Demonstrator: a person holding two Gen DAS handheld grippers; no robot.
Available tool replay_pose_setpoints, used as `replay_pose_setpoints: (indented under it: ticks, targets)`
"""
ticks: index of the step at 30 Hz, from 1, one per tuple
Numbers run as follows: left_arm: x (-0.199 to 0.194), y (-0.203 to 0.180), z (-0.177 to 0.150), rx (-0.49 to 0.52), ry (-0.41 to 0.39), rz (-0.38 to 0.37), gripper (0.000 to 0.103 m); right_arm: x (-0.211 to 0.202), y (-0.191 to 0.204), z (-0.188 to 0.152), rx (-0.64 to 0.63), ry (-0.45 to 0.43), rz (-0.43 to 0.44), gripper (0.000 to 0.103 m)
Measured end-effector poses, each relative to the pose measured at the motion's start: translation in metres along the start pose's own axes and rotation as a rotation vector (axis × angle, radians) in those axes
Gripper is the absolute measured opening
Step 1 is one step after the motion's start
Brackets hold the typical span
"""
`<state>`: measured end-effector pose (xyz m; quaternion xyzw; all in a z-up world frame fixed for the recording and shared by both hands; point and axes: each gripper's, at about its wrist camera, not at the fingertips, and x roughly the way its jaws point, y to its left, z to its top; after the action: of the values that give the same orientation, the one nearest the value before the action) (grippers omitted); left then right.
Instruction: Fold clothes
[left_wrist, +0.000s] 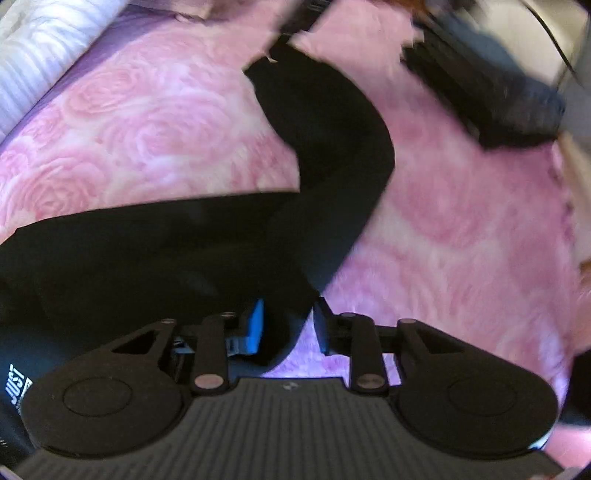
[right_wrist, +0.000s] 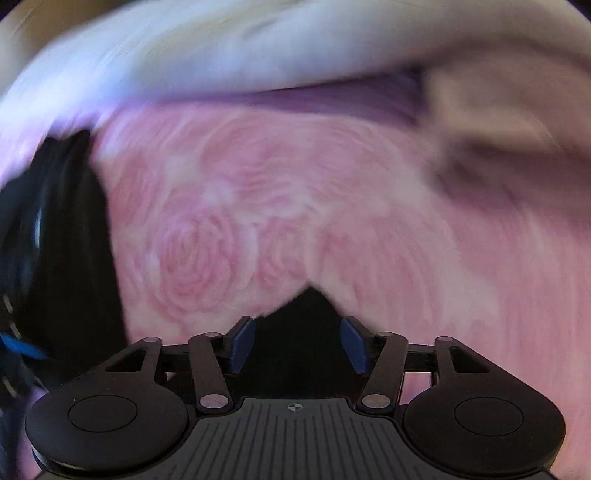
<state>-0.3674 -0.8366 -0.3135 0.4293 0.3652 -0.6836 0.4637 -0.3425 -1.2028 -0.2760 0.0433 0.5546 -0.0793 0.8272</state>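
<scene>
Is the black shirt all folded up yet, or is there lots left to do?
Not yet. The black garment lies spread on the pink rose-patterned blanket, one sleeve bending away, so no finished fold shows. The left gripper has cloth between its jaws; the right gripper is open over a dark corner. Most folding remains.

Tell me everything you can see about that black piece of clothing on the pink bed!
The black garment looks soft and plain, with small white lettering near one edge. It lies spread on the pink rose-patterned blanket, with one long part bending away like a sleeve or a leg. A fold of it sits between the blue pads of the left hand-held gripper. In the right wrist view a black point of cloth lies between the open pads of the right hand-held gripper, which do not press it.
</scene>
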Motion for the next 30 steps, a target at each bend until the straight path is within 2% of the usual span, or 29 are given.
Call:
replay_pose_setpoints:
  ticks: [4,5,8,10,11,12,14,16,19,20,21,23,25,26,28,30]
  targets:
    - [0.010,-0.014,-0.008,-0.021,0.007,0.053,0.014,0.028,0.038,0.003,-0.602,0.083,0.059,0.059]
    - [0.010,-0.014,-0.009,-0.042,-0.003,0.058,0.011,0.034,0.046,0.000,-0.723,0.104,0.074,0.059]
    - [0.006,-0.009,-0.011,-0.113,-0.039,0.059,0.008,0.055,0.060,-0.011,-0.931,0.204,0.107,0.059]
    - [0.002,-0.006,-0.012,-0.140,-0.058,0.060,0.006,0.066,0.062,-0.013,-0.934,0.275,0.143,0.041]
    - [-0.001,-0.005,-0.011,-0.156,-0.069,0.063,0.005,0.066,0.062,-0.012,-0.918,0.285,0.157,0.024]
    - [-0.004,-0.003,-0.010,-0.175,-0.080,0.065,0.004,0.060,0.060,-0.012,-0.921,0.276,0.156,0.013]
    - [-0.016,0.001,-0.003,-0.211,-0.113,0.084,0.004,0.039,0.056,-0.010,-0.947,0.211,0.120,0.011]
    - [-0.031,0.003,0.007,-0.246,-0.173,0.137,0.004,-0.002,0.041,-0.009,-0.941,0.023,-0.023,0.011]
    - [-0.050,-0.001,0.022,-0.317,-0.294,0.267,0.005,-0.067,0.017,-0.014,-0.897,-0.270,-0.255,0.011]
    - [-0.049,-0.006,0.028,-0.326,-0.306,0.283,0.008,-0.086,0.011,-0.026,-0.881,-0.346,-0.321,0.012]
    - [-0.045,-0.012,0.034,-0.323,-0.300,0.281,0.017,-0.099,0.006,-0.040,-0.873,-0.387,-0.373,0.013]
    - [-0.028,-0.027,0.045,-0.281,-0.245,0.222,0.023,-0.101,0.001,-0.079,-0.880,-0.317,-0.433,0.014]
    - [-0.016,-0.047,0.051,-0.221,-0.208,0.141,0.023,-0.088,-0.003,-0.116,-0.851,-0.129,-0.428,0.015]
    - [-0.015,-0.056,0.052,-0.196,-0.211,0.123,0.023,-0.084,-0.004,-0.130,-0.822,-0.063,-0.418,0.015]
    - [-0.019,-0.069,0.051,-0.156,-0.230,0.125,0.024,-0.082,-0.003,-0.152,-0.751,0.000,-0.403,0.015]
    - [-0.025,-0.067,0.050,-0.155,-0.257,0.171,0.025,-0.081,0.002,-0.152,-0.693,0.008,-0.372,0.020]
